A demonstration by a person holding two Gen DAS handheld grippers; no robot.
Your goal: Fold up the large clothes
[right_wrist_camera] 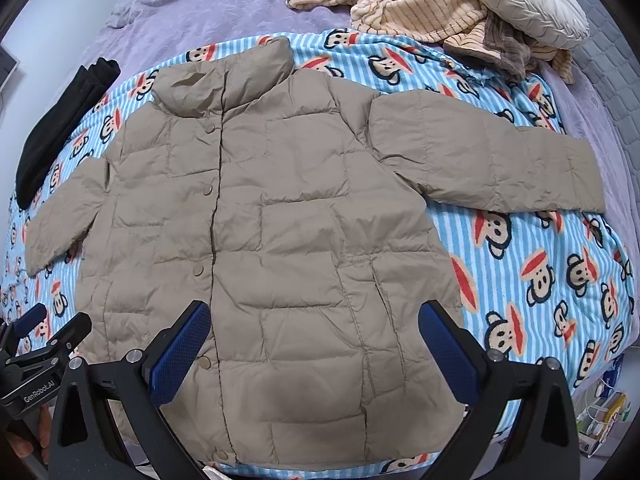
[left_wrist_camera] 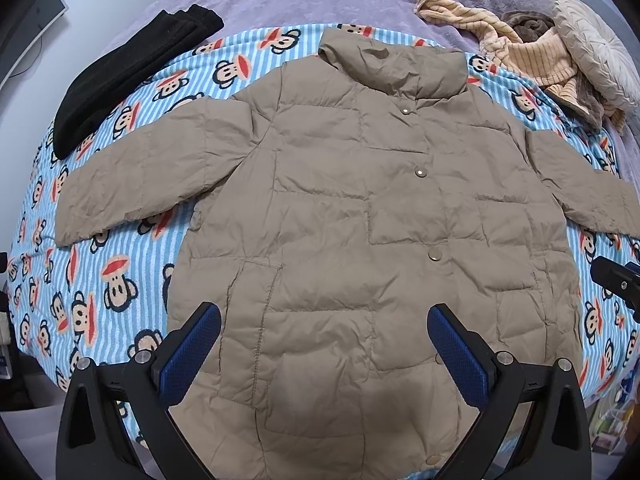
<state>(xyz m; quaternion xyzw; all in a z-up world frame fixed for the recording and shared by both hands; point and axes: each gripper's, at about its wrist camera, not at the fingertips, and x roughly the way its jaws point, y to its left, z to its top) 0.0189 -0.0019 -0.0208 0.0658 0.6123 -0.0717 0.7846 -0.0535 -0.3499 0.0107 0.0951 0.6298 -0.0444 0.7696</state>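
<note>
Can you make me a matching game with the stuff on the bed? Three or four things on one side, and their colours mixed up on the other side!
Things:
1. puffy jacket
2. folded garment
3. round cushion
4. claw pads

Colours:
A. black
B. blue
C. tan
D. cream white

Right pairs: 1-C, 2-A, 3-D, 4-B
</note>
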